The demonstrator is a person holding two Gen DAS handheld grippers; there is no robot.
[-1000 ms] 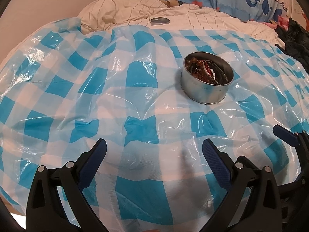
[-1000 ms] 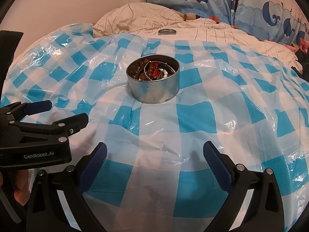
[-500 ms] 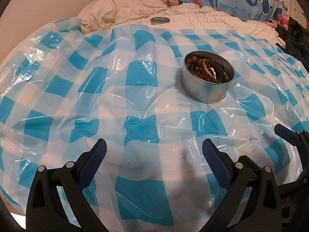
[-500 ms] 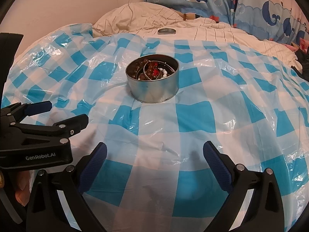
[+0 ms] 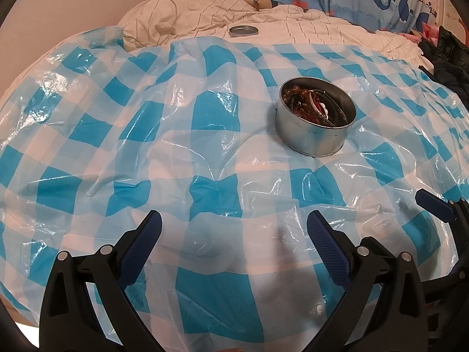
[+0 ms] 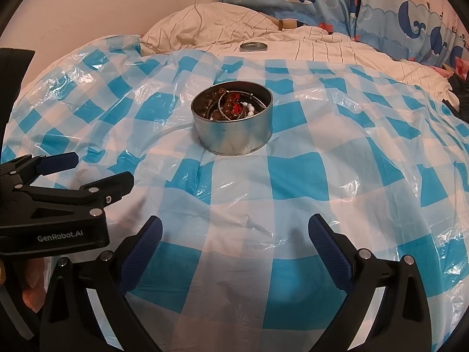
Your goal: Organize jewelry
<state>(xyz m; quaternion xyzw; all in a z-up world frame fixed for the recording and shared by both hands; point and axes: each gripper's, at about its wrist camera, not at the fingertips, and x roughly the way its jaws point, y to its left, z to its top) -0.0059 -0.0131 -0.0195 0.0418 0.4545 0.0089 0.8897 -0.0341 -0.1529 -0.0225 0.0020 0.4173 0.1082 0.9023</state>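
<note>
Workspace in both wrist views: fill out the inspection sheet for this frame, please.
Surface: crinkled blue-and-white checked plastic sheet spread over a bed.
Job's things: round silver metal tin, open, holding beaded bracelets and metal bangles; flat round metal lid apart, on the striped cream duvet behind.
Clutter: dark clothing at the right edge.
Grippers: left gripper and right gripper both open, empty, short of the tin.
Cables: thin cord from a wall outlet onto the duvet.
Surroundings: whale-print pillows, plain wall.

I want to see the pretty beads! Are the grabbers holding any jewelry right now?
No. The left gripper and right gripper are both open and empty. The jewelry sits in the round tin.
</note>
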